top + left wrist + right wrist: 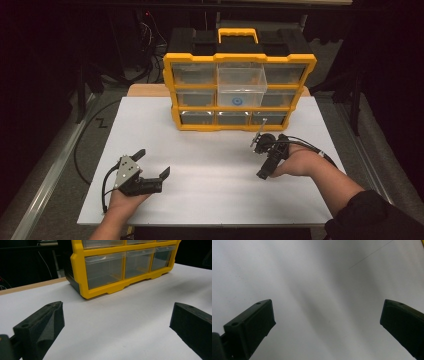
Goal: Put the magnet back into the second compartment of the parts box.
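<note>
Approach step, nothing held yet. Yellow drawer organizer (240, 92) stands at far edge of white counter (210, 170); its top-middle clear drawer (241, 80) is pulled out. Left gripper (150, 162) and right gripper (327, 315) both near the person, fingers wide apart, empty. Next, prob. right reaches fwd to that drawer.

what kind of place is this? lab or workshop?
Likely a lab recording bench: a white table set against black surroundings, one yellow drawer organizer as prop, cables behind, and a person holding open left tongs and right tongs.
</note>
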Available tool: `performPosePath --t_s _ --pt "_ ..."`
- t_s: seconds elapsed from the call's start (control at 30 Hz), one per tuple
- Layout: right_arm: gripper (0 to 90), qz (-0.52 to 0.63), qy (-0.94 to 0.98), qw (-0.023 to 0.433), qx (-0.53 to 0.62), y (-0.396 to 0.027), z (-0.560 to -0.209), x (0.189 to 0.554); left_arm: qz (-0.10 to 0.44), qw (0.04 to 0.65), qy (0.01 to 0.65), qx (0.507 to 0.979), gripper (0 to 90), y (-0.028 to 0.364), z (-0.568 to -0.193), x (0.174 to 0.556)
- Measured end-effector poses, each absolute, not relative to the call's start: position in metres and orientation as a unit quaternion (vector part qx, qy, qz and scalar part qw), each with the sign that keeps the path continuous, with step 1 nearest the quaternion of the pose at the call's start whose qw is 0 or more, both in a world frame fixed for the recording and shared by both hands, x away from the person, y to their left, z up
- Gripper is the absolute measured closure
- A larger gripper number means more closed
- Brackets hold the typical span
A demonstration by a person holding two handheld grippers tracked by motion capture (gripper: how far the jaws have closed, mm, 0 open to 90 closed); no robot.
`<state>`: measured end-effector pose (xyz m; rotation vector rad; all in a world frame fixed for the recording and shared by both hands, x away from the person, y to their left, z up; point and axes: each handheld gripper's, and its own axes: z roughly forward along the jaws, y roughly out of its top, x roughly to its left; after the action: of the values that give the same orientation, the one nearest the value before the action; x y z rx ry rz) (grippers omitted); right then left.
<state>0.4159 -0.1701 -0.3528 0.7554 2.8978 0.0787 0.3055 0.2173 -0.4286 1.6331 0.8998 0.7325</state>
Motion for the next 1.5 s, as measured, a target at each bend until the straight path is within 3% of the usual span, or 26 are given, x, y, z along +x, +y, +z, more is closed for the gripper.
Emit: performPosePath --t_s 0.57,1.5 --pt "0.7 0.023 0.964 0.068 0.254 -0.167 -0.382 0.416 0.309 0.539 0.376 0.688 0.0 0.217 -0.429 0.306" --pt "0.9 0.233 0.916 0.142 0.295 -0.198 -0.383 0.396 0.309 0.534 0.380 0.689 0.0 0.216 -0.430 0.306"
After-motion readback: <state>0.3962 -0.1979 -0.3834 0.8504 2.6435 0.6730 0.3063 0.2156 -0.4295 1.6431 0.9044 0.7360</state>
